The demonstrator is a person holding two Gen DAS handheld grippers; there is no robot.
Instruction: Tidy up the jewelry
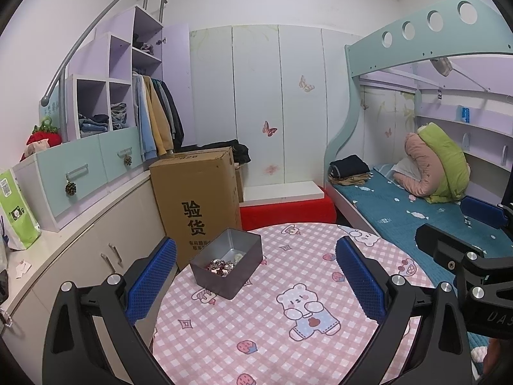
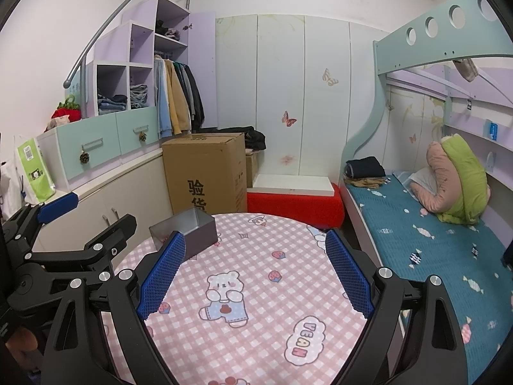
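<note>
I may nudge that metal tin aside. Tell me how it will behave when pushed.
The tin looks thin-walled and holds only a little jewelry, so probably light. Its flat base on the tablecloth should slide, not roll; the cloth might bunch.

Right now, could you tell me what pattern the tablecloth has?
Pink-and-white gingham with cartoon bears and strawberries; the tablecloth shows best in the right wrist view.

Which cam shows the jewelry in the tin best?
Left wrist: it looks down into the open tin, so the jewelry piled on its floor shows. Right wrist sees mostly the tin's outer walls; a blue fingertip blocks the interior.
</note>
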